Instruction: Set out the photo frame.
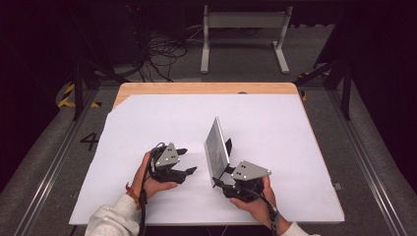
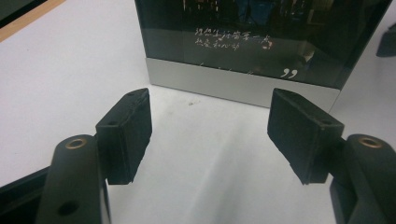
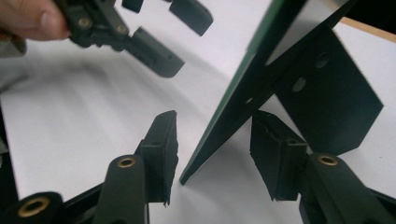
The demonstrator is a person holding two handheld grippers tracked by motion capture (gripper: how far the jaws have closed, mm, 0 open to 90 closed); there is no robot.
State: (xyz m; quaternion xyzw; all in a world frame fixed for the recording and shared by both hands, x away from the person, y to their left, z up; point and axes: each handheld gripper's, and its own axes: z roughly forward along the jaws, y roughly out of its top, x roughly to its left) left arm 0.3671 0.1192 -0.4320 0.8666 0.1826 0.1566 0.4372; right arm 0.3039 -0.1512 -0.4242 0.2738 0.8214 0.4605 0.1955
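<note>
High view: the flat silver-framed display panel with a black rear stand stands upright on the white-covered bench, between the left tongs and the right tongs. Right tongs straddle its lower edge, pads apart from it. Left tongs gape empty, just beside its face.

The high view is looking forward and down over the whole worktop from afar. The left tool view is sitting low and close, facing the picture frame in its upper half. The right tool view is catching that same frame edge-on, close up.
</note>
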